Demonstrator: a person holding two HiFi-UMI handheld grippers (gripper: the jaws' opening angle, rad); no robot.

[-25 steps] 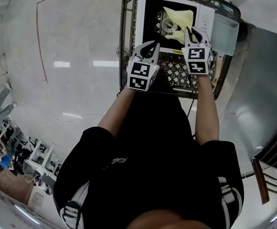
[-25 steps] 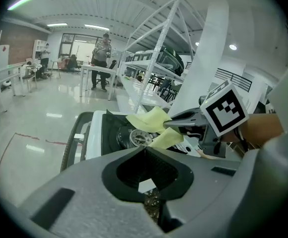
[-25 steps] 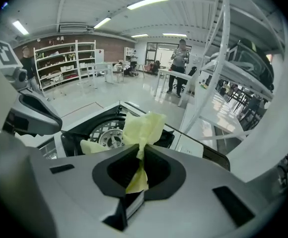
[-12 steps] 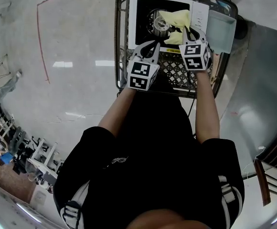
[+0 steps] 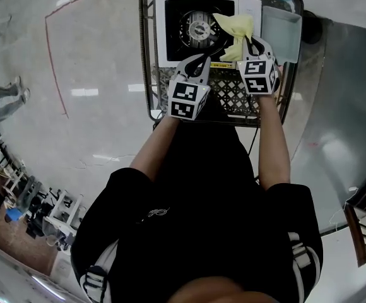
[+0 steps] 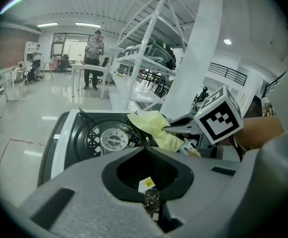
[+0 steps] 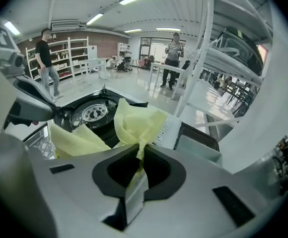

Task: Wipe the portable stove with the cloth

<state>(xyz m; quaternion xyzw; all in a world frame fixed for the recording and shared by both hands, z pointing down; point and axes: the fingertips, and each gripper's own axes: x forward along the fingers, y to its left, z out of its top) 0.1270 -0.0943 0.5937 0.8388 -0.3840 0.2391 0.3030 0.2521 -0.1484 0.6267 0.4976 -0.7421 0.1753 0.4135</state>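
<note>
While the cloth (image 5: 236, 29) hangs bunched in the pinch of the right gripper (image 5: 252, 45), the wiping of the stove (image 5: 175, 43) looks to be mid-stroke. The jaws are pressed together on a fold of the yellow fabric. The rest of it rises in a loose crest and trails over the right edge of the stove's black top, next to the white control strip.

The left gripper (image 5: 197, 63) waits at the stove's near edge, above the wire rack (image 5: 230, 96) that carries the stove. Its jaws are drawn together on nothing.

A pale tray (image 5: 281, 27) sits just right of the stove.

A second ago the cloth lay across the right half of the burner (image 5: 199, 27). It has since been drawn rightward, and the whole ring now shows bare. The left gripper has kept its post at the stove's near edge throughout.

Judging by how much of the cloth stands crumpled rather than flat, little of it is bearing on the surface at present. The next pass will likely call for lowering the right gripper so the cloth spreads against the black top. It would then sweep back leftward around the burner, with the pinch kept firm so the fabric does not slip free or snag on the pan supports.
</note>
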